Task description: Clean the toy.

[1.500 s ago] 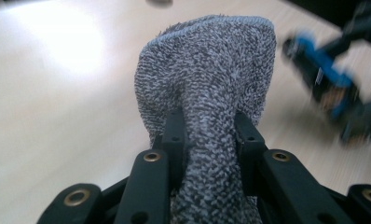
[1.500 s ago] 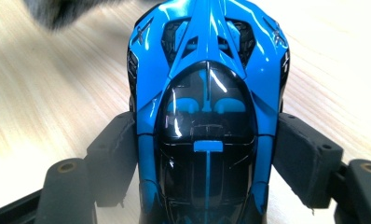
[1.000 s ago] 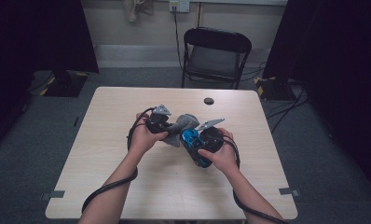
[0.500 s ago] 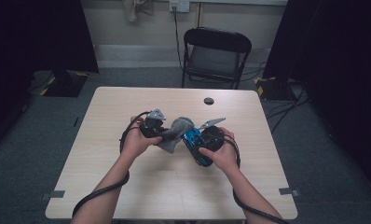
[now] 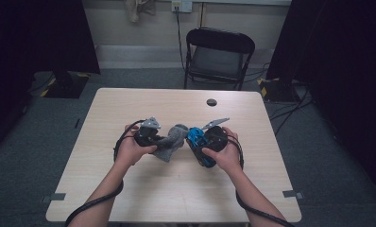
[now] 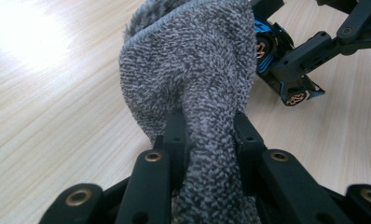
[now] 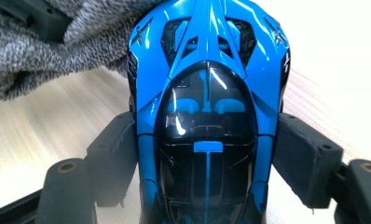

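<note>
Left hand and its tool have shifted since a second ago, sliding a bit toward the near edge and toward the car, cloth going with it; right hand stayed put.

Near: two forearms come in over the near edge of the table (image 5: pixel 129 198), cables trailing back off that edge. Left hand (image 5: pixel 129 150) holds the left tool (image 5: pixel 163 142) over the table's middle, slightly left of centre. Its jaws are clamped on a grey cloth (image 6: pixel 193 84); in the left gripper view the terry fabric is bunched between both pads and bulges up past them. Cloth hangs between the two tools, lower end at or just above the tabletop, can't tell which.

Right hand (image 5: pixel 224 153) holds the right tool (image 7: pixel 207 154) just right of centre. Jaws stand wide, gripping a blue toy car (image 7: pixel 207 93) by its sides, pads pressed on both flanks, nose pointing away from the camera. Car is lifted off the table, tilted. Cloth touches the car's front end; in the right gripper view the fabric lies against its front left corner.

Farther: small dark round thing (image 5: pixel 211 102) on the table near the far edge, right of centre, well apart from the hands. Beyond the far edge, a black folding chair (image 5: pixel 218 56) on the floor.
</note>
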Demonstrator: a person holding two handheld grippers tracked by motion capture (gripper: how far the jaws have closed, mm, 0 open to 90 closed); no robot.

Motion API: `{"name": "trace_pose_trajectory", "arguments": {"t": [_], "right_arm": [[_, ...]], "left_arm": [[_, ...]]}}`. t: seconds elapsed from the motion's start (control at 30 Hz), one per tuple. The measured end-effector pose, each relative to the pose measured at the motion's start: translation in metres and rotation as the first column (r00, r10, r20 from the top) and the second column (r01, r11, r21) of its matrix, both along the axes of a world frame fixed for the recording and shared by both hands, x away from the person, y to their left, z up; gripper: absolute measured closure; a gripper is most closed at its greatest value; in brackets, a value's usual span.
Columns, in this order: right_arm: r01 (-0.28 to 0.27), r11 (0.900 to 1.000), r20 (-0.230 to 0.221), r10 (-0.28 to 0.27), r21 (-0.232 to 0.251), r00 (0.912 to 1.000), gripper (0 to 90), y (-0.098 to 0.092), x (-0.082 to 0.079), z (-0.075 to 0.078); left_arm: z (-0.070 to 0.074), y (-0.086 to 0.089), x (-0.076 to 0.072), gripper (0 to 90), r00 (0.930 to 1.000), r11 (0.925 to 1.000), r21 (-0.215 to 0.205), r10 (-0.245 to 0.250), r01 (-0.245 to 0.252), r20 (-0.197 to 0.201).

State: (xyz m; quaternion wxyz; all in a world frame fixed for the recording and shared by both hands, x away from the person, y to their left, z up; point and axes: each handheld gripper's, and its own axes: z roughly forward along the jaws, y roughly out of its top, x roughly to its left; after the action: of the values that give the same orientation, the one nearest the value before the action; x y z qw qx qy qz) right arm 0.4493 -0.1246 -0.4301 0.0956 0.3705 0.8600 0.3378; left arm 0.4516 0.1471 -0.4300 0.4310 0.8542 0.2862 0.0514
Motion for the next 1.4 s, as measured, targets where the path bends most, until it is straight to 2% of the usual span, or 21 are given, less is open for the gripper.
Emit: {"name": "trace_pose_trajectory", "arguments": {"t": [0.1, 0.2, 0.4, 0.53, 0.77, 1.03, 1.4], "right_arm": [[-0.004, 1.0, 0.0, 0.004, 0.004, 1.0, 27.1, 0.0, -0.001, 0.001], [-0.021, 1.0, 0.002, 0.021, 0.019, 0.9998, 27.1, 0.001, -0.003, 0.002], [-0.049, 0.999, 0.01, 0.048, 0.017, 0.9988, 27.1, 0.01, -0.009, 0.003], [-0.072, 0.997, 0.011, 0.072, 0.013, 0.9973, 27.1, 0.014, -0.011, 0.004], [-0.073, 0.997, 0.019, 0.072, 0.009, 0.9972, 27.1, 0.013, -0.011, 0.007], [-0.075, 0.997, 0.013, 0.075, -0.011, 0.9971, 27.1, 0.01, -0.011, 0.004], [-0.062, 0.998, 0.008, 0.062, -0.009, 0.998, 27.1, 0.009, -0.006, 0.004]], "left_arm": [[0.003, 0.006, 0.003, 72.4, 0.9993, 0.9993, -0.004, 0.037, -0.037, 0.008], [0.011, 0.009, 0.013, 72.4, 0.9962, 0.9963, -0.01, 0.085, -0.085, 0.02], [0.037, -0.007, 0.029, 72.3, 0.9922, 0.9945, -0.024, 0.104, -0.102, 0.069], [0.043, -0.02, 0.037, 72.3, 0.9933, 0.9963, -0.001, 0.086, -0.086, 0.078], [0.038, -0.04, 0.036, 72.4, 0.9965, 0.999, 0.024, 0.036, -0.038, 0.075], [0.035, -0.041, 0.033, 72.6, 0.9975, 0.9993, 0.037, 0.001, -0.004, 0.07], [0.035, -0.03, 0.03, 72.6, 0.9976, 0.9991, 0.039, -0.02, 0.018, 0.066]]}}
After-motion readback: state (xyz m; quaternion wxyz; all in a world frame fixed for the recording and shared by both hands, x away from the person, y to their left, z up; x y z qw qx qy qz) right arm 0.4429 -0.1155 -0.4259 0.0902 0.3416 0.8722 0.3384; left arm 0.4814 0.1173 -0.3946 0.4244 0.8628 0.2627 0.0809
